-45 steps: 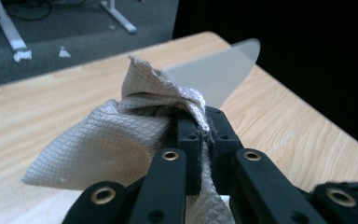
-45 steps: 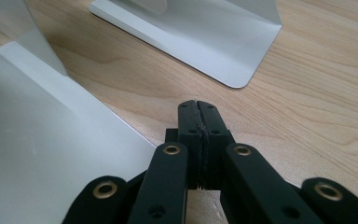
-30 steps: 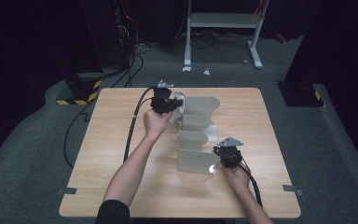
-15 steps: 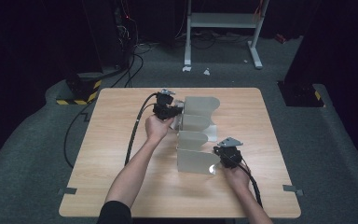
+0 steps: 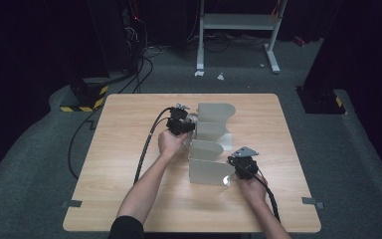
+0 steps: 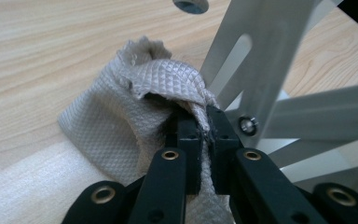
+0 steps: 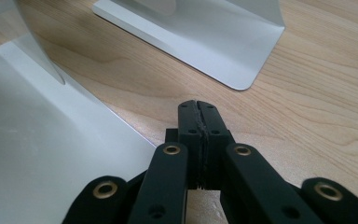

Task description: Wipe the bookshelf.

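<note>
The left gripper (image 6: 204,123) has its black jaws clamped on a fold of the grey, diamond-textured cloth (image 6: 121,121), which lies on the pale wooden table (image 5: 129,129) against the grey metal bookend rack (image 5: 211,134); the right gripper (image 7: 199,116), jaws pressed together and empty, sits beside the rack's base plate.

You see a bright table (image 5: 129,149) in the high view, lit from above, while the room around it is very dark, almost black. That picture is a bit soft and grainy. Your arms throw only faint shadows on the wood. In the left gripper view the cloth (image 6: 121,121) is sharp in the middle, but the metal stand (image 6: 270,56) looks blurry and pale. In the right gripper view the metal plates (image 7: 46,154) shine almost white, and the far wood goes fuzzy.
</note>
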A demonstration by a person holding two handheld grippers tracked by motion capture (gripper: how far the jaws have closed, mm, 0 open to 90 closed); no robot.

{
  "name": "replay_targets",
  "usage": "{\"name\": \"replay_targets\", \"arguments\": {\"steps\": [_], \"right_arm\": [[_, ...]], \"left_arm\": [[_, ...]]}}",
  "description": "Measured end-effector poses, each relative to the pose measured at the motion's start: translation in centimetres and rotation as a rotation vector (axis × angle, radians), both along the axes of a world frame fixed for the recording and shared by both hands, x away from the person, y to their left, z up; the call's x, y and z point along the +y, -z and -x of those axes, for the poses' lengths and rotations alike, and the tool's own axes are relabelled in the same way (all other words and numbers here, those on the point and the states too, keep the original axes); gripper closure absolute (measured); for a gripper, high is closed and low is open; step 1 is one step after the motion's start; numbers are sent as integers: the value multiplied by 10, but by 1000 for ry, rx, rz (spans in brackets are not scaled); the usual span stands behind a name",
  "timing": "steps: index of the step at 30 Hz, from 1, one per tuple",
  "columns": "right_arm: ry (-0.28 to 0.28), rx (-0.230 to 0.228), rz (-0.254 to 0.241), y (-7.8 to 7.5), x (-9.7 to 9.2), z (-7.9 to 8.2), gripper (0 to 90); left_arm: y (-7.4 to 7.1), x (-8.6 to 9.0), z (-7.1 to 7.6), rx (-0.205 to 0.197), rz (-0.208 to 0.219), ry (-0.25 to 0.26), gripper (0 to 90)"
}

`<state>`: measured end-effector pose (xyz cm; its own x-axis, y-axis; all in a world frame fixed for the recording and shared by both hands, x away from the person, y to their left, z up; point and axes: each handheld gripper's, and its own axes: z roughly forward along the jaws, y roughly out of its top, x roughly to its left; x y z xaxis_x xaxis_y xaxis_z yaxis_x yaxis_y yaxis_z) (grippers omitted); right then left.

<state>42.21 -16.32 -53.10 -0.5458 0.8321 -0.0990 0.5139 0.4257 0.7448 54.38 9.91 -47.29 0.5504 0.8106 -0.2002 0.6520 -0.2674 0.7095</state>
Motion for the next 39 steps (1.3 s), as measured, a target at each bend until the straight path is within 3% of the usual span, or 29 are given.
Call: {"name": "replay_targets", "arguments": {"steps": [9,13,29,34,39], "right_arm": [[1,-2,4,0,0,0,898],[0,-2,3,0,0,0,898],[1,-2,3,0,0,0,898],[2,-2,4,0,0,0,898],[2,-2,4,0,0,0,898]], "left_arm": [[19,0,1,48,-9,-1,855],[21,1,4,46,-14,4,855],[-38,16,49,-118,99,64,855],[-51,21,63,-152,134,82,854],[-54,23,77,-168,148,100,855]]}}
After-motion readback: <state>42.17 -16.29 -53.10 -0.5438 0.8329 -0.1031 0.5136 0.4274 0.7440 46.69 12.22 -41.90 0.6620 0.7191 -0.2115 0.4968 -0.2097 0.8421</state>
